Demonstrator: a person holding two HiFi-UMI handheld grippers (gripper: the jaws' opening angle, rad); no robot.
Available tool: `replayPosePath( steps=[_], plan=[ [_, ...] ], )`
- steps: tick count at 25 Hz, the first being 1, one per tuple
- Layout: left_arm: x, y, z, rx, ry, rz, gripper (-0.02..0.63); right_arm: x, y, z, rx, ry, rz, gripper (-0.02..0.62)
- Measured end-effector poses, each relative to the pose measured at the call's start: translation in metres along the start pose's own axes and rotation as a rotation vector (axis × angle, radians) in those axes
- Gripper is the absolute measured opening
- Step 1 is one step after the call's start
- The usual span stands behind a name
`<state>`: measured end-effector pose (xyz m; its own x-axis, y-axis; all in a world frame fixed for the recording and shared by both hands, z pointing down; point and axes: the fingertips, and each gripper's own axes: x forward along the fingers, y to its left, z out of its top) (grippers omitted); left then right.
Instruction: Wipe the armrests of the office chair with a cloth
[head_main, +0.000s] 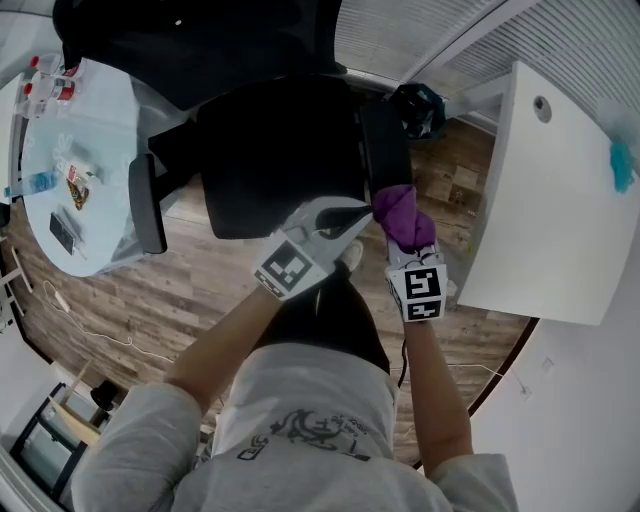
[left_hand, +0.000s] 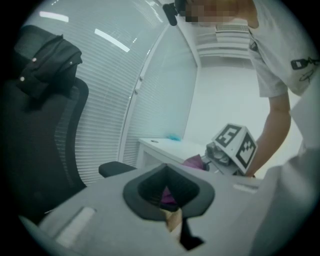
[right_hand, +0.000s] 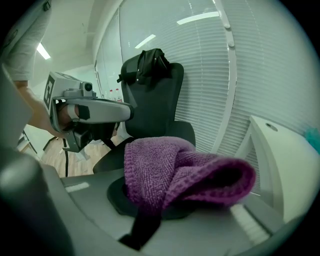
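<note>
A black office chair (head_main: 270, 150) stands in front of me, with one armrest (head_main: 147, 203) on the left and the other armrest (head_main: 383, 150) on the right. My right gripper (head_main: 408, 243) is shut on a bunched purple cloth (head_main: 402, 212), which hangs just short of the near end of the right armrest. The cloth (right_hand: 175, 170) fills the right gripper view. My left gripper (head_main: 357, 213) is shut and empty, its tip close beside the cloth. In the left gripper view the right armrest (left_hand: 117, 169) lies ahead, with a bit of cloth (left_hand: 167, 196) showing past the jaws.
A white desk (head_main: 550, 200) stands close on the right with a teal object (head_main: 622, 165) on it. A round glass table (head_main: 100, 120) with bottles and small items is at the left. A dark jacket (right_hand: 150, 62) is draped over the chair's headrest. Window blinds are behind.
</note>
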<state>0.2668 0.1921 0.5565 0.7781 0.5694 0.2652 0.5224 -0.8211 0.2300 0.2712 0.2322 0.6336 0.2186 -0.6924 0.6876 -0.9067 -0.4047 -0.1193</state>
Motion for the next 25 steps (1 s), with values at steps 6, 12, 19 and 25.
replayPosePath(
  steps=[6, 12, 19, 25],
  plan=[
    [0.002, 0.002, -0.003, -0.019, -0.012, -0.021, 0.002, 0.008, -0.002, -0.001, 0.000, 0.011, 0.005, 0.031],
    [0.001, 0.001, -0.005, -0.018, -0.002, -0.037, 0.002, 0.016, -0.008, 0.005, -0.005, 0.030, 0.017, 0.031],
    [-0.006, 0.006, -0.006, -0.017, 0.012, -0.028, 0.002, 0.040, -0.019, 0.024, -0.037, 0.054, 0.039, 0.032],
    [-0.011, 0.014, -0.005, -0.020, 0.023, -0.008, 0.002, 0.068, -0.034, 0.049, -0.076, 0.059, 0.051, 0.032]
  ],
)
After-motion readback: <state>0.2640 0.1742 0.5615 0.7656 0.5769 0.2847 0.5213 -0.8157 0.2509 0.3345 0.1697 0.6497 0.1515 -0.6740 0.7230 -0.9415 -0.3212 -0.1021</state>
